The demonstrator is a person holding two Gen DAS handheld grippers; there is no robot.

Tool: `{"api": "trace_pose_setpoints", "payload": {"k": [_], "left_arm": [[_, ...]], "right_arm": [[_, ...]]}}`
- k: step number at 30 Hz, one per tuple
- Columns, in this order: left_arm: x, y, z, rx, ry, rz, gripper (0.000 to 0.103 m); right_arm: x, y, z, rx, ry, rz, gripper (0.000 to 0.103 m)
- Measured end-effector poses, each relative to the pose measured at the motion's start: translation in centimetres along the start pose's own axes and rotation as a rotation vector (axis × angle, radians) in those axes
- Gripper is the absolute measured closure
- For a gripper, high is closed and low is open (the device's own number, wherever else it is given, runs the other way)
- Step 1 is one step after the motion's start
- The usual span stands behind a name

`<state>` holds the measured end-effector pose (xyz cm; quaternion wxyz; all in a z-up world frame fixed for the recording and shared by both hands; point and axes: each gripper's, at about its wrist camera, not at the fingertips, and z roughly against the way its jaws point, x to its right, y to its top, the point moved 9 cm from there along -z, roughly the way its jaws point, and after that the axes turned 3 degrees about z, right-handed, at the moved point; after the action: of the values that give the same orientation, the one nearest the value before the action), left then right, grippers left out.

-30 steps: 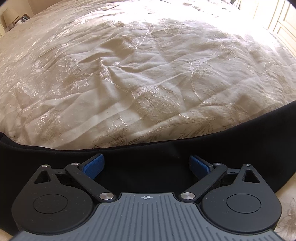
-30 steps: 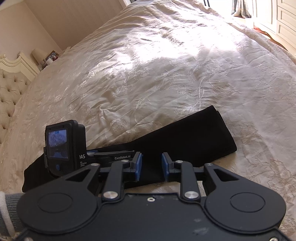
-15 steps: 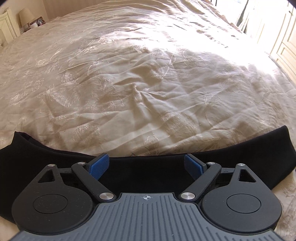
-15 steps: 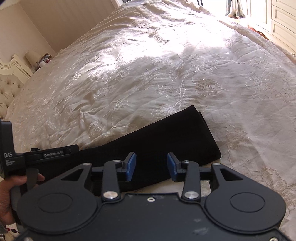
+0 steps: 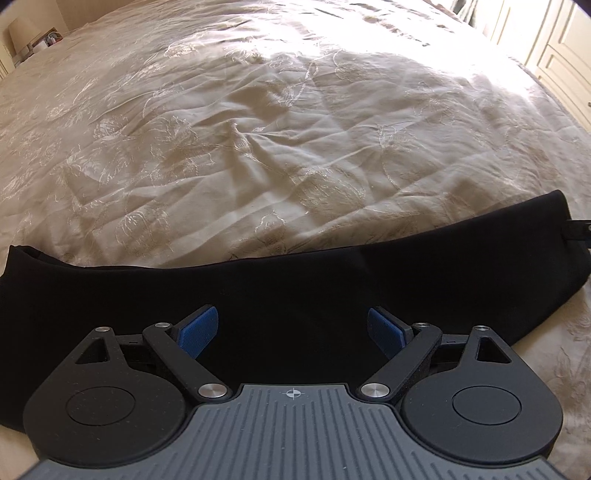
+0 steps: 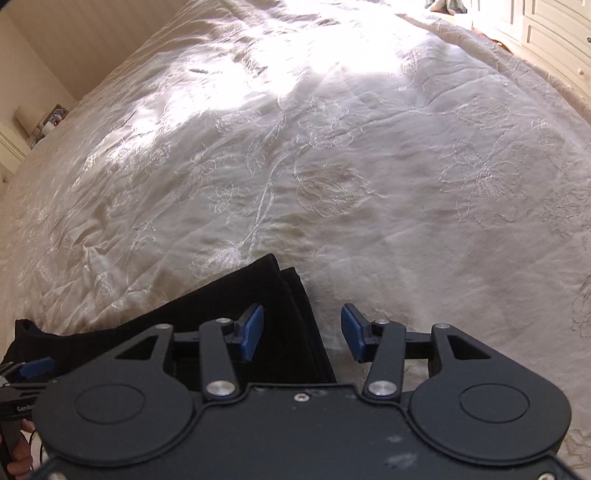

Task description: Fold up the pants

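Strong daylight is cast from the upper right, and the far bedspread is washed out by glare. Detail in the pants is lost to blackness. Edges are bent by fisheye distortion; corners are darkened.

The bed beyond the pants is a broad, bare stretch of wrinkled cream bedspread, free for a hand or tongs to sweep across right up to the far edge, where cream cabinet doors close the right side and a lamp stands at the far left corner. The pants lie as a long black band across the near edge of the bed, with open bedspread past their right-hand end. The right tongs straddle that end with their jaws apart, having just been opening, while the left tongs stand wide over the band's middle.
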<state>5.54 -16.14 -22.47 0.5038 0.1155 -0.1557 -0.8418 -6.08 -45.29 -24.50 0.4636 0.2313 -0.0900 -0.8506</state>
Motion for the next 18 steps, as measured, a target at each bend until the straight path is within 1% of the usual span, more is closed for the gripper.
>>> {"api": "trace_pose_setpoints", "payload": {"k": [2, 4, 5, 7, 8, 9, 10, 11, 12, 15, 18], "left_arm": [[0.1, -0.1, -0.3, -0.012, 0.003, -0.006, 0.014], [0.2, -0.1, -0.7, -0.021, 0.007, -0.007, 0.014], [0.2, -0.1, -0.9, -0.024, 0.009, -0.009, 0.014], [0.4, 0.1, -1.3, -0.027, 0.015, -0.018, 0.014], [0.5, 0.3, -1.6, -0.028, 0.021, -0.024, 0.014], [0.6, 0.4, -1.8, -0.027, 0.027, -0.028, 0.014], [0.7, 0.6, -2.1, -0.027, 0.029, -0.029, 0.014], [0.9, 0.9, -2.3, -0.026, 0.029, -0.029, 0.014], [1.0, 1.2, -2.6, -0.024, 0.03, -0.029, 0.014], [1.3, 1.9, -3.6, -0.027, 0.034, -0.031, 0.014], [1.4, 2.3, -4.8, -0.054, 0.032, -0.01, 0.013]], "right_arm": [[0.0, -0.5, -1.1, -0.035, 0.049, 0.021, 0.051], [0.0, -0.8, -1.8, -0.049, 0.084, 0.021, 0.05], [0.0, -0.8, -2.0, -0.057, 0.108, 0.005, 0.048], [0.1, -0.7, -2.0, -0.077, 0.147, -0.038, 0.048], [0.2, -0.5, -1.9, -0.086, 0.158, -0.056, 0.052], [0.3, -0.4, -1.7, -0.093, 0.172, -0.06, 0.059], [0.3, -0.4, -1.4, -0.095, 0.19, -0.062, 0.071], [0.2, -0.3, -1.0, -0.092, 0.225, -0.079, 0.086], [0.1, -0.2, -0.5, -0.079, 0.241, -0.09, 0.087], [-0.7, 0.2, 1.5, -0.043, 0.255, -0.063, 0.087], [-2.3, 0.7, 3.2, -0.011, 0.276, -0.048, 0.088]]}}
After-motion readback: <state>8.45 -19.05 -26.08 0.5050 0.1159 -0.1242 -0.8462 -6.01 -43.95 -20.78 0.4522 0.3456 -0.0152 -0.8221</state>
